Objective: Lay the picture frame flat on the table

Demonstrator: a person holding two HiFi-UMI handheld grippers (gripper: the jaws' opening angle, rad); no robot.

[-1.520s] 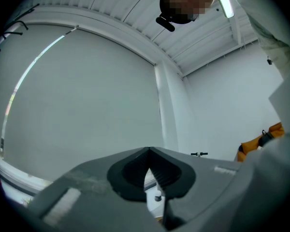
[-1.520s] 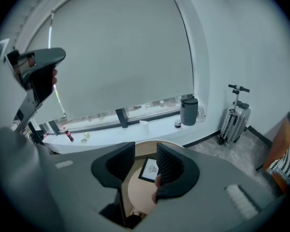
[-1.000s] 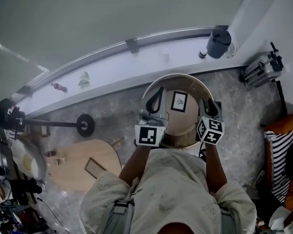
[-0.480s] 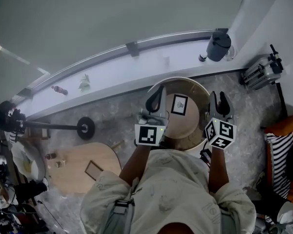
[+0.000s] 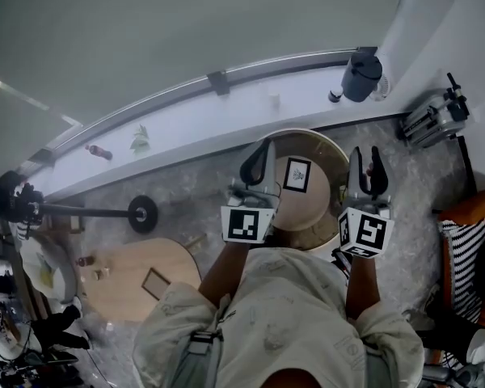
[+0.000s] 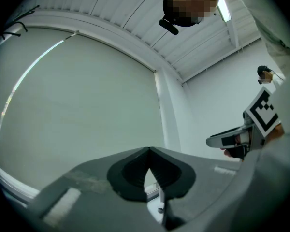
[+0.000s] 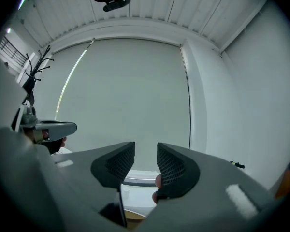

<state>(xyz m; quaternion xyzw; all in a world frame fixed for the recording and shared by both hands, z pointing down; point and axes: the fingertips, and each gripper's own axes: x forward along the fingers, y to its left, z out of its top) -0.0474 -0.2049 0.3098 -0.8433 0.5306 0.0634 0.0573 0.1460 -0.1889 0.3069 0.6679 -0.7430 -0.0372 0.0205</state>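
A small black picture frame with a white mat shows face-up in the middle of the round wooden table; whether it lies fully flat I cannot tell. My left gripper hovers just left of the frame, and in the left gripper view its jaws meet at the tips with nothing between them. My right gripper is out past the table's right rim. Seen in the right gripper view, its jaws stand apart and empty. Both gripper views point up at the window wall, so neither shows the frame clearly.
A white sill behind the table carries a dark cylinder, a small cup, a green item and a bottle. A low wooden board and a black stand are at the left, a metal device and an orange seat at the right.
My right gripper has swung out to the right, from beside the frame to beyond the table's rim. The left gripper has barely shifted, and the frame stays in place.
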